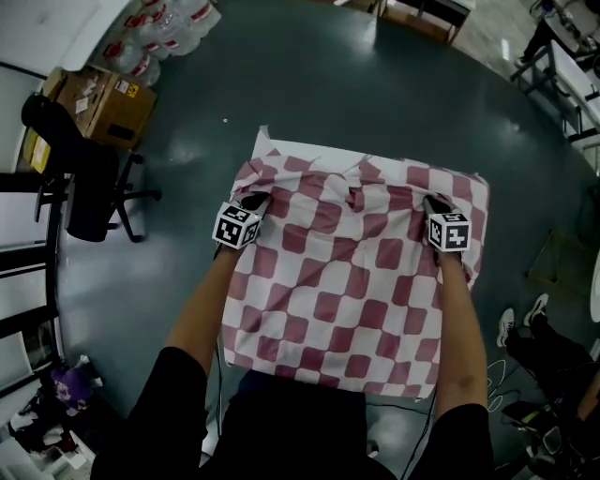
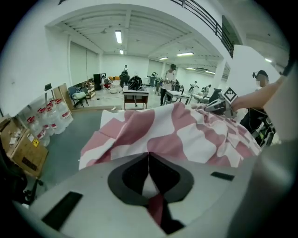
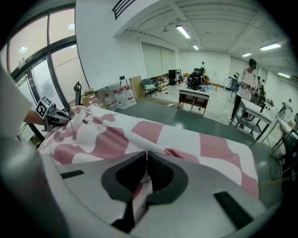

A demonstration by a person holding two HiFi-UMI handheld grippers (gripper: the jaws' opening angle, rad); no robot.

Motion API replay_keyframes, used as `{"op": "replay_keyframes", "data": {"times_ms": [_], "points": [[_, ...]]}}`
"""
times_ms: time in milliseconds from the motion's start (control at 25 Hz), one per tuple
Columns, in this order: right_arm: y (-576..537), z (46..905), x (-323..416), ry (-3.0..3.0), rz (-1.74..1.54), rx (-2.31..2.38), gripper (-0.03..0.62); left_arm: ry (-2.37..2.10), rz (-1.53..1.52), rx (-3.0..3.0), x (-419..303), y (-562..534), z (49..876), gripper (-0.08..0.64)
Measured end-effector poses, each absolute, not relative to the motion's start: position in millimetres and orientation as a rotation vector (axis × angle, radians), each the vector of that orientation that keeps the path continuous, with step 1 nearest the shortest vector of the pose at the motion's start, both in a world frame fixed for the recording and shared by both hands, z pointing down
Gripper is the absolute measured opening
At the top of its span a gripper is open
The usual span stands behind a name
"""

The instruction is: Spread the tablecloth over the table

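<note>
The checked tablecloth [image 1: 337, 291], light, soft and likely to bunch, lies rumpled over the table, with the left tongs [image 1: 255, 202] and right tongs [image 1: 434, 204] each clamped on a fold near its far corners, sensible places for pulling it flat.

- Cardboard box [image 1: 105, 105] on the dark floor, at ten o'clock in the head view.
- Water bottles [image 1: 161, 26] at eleven o'clock, beyond the box.
- Black office chair [image 1: 82, 178] at nine o'clock.
- White sneakers [image 1: 537, 307] at four o'clock.
- Standing person [image 3: 244, 88] at two o'clock in the right gripper view.
</note>
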State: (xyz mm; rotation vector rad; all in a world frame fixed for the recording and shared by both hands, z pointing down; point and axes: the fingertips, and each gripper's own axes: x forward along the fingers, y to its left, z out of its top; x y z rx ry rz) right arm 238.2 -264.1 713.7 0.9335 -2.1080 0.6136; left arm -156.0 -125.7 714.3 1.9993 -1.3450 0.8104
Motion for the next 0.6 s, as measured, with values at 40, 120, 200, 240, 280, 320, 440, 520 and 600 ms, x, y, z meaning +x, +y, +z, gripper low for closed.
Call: {"op": "replay_keyframes", "data": {"times_ms": [40,120,200,240,280,320,440,520,600], "points": [[-263.9,711.6,240.3,-2.117,0.626,0.935,0.023,-1.368,0.813,1.984,-160.3,-125.6,713.8,0.017],[-258.2,696.2,247.1,-2.169,0.665,0.973,0.023,-1.408,0.772,1.958,-160.3,-124.2,706.5,0.017],[-234.8,670.3,262.6,-2.246,0.732,1.082,0.023,-1.393,0.693,1.991,-144.5,-110.6,691.3,0.017],[-212.3,661.6,273.8,-2.268,0.774,1.141,0.023,-1.359,0.682,2.024,-133.1,-95.8,686.1,0.017],[-183.1,658.9,286.0,-2.268,0.814,1.186,0.025,-1.312,0.706,2.059,-121.6,-76.4,685.5,0.017],[-149.4,661.4,297.3,-2.244,0.845,1.208,0.025,-1.258,0.760,2.089,-111.5,-54.8,689.6,0.017],[-52.2,685.9,319.8,-2.094,0.877,1.187,0.025,-1.131,0.913,2.119,-93.1,0.7,713.8,0.017],[-14.4,709.1,329.4,-2.023,0.862,1.163,0.025,-1.133,0.906,2.116,-91.2,16.3,722.9,0.018],[-4.0,721.1,337.1,-2.017,0.811,1.158,0.017,-1.174,0.861,2.107,-97.3,16.2,723.5,0.017]]}}
